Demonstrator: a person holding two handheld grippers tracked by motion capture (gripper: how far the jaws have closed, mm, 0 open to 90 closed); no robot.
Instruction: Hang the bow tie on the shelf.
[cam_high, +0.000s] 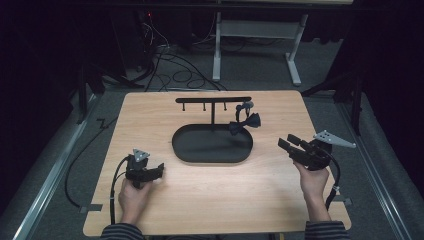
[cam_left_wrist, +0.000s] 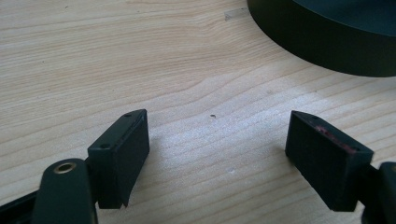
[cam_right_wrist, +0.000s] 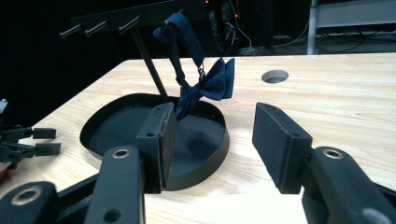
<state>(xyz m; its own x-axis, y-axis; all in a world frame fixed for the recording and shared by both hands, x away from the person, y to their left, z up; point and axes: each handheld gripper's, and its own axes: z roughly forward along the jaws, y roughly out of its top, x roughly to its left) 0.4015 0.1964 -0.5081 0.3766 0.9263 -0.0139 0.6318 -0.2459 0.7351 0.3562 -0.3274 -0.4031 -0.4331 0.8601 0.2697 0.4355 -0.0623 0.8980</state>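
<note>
Holding a gripper in each hand, the person rests both near the front edge of the wooden table (cam_high: 210, 200). The left gripper (cam_high: 159, 170) sits low on the wood, its jaws wide apart with nothing between them. It is on the far side from the job. The right gripper (cam_high: 289, 145) is also open and empty, and it points toward the middle of the table.

Farther back lies a black oval tray (cam_high: 212, 159). A thin black stand (cam_high: 214, 100) rises from the tray, with a bar across the top and small pegs on it.

The dark blue bow tie (cam_high: 245, 123) hangs from the right end of that bar. Its strap runs up and down, looped over the bar, and the bow dangles at the bottom, just above the tray's right end. The bow's wings spread sideways and tilt a little.

The bow tie is ahead of the right gripper and a bit to its left, and higher up. The right hand is much nearer to it, so that hand looks best for the reach.
</note>
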